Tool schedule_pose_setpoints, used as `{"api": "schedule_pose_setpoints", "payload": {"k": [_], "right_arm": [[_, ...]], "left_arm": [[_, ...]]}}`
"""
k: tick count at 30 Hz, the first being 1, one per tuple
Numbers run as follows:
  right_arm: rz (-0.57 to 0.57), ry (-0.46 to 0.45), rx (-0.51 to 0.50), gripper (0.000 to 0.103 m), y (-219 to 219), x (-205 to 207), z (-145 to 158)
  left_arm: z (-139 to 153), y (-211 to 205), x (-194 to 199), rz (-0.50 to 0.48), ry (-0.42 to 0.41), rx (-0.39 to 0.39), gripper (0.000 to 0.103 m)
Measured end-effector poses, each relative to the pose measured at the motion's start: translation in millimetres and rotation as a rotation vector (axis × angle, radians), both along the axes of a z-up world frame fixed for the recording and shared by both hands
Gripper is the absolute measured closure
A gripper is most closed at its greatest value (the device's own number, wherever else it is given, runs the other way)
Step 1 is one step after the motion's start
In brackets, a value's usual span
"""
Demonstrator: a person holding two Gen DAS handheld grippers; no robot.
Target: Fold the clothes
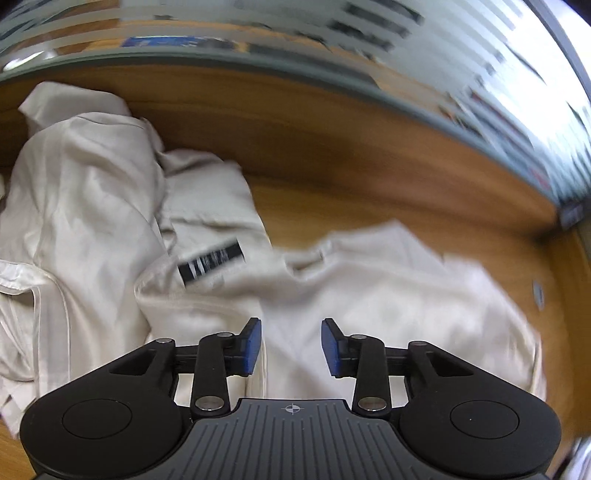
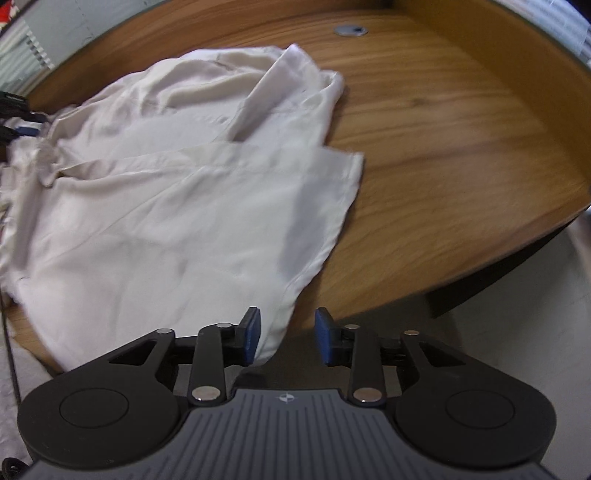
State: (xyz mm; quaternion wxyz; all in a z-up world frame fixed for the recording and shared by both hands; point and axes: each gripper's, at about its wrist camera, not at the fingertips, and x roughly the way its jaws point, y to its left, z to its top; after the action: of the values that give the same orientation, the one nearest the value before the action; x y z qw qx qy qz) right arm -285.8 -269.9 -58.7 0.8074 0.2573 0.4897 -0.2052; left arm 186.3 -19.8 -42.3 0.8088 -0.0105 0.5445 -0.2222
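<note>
Left wrist view: left tongs [image 1: 291, 347] spread, nothing pinched, hovering over a cream garment [image 1: 388, 295] lying crumpled across the wood counter [image 1: 332, 147]; black barcode tag [image 1: 212, 264] on the cloth, far-left of the pads. Right wrist view: right tongs [image 2: 286, 338] also spread w/ nothing between pads, at the garment's [image 2: 166, 221] near-right hem, which hangs over the counter [image 2: 461, 129] edge. Metal grommet [image 2: 351, 30] at far side.
</note>
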Motion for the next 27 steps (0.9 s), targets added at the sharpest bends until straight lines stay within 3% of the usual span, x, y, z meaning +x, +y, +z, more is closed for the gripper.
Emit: {"api": "schedule_pose_setpoints", "payload": {"k": [7, 13, 27], "right_arm": [[-0.022, -0.012, -0.051, 0.061, -0.4, 1.4, 5.4], [0.038, -0.026, -0.114, 0.056, -32.6, 34.4, 26.5], [0.228, -0.079, -0.216, 0.053, -135.5, 207.1, 61.1]], "left_arm": [[-11.9, 14.2, -50.2, -0.124, 0.005, 0.143, 0.050], [-12.1, 19.3, -60.0, -0.159, 0.033, 0.188, 0.045], [17.9, -18.7, -33.2, -0.260, -0.048, 0.149, 0.040]]}}
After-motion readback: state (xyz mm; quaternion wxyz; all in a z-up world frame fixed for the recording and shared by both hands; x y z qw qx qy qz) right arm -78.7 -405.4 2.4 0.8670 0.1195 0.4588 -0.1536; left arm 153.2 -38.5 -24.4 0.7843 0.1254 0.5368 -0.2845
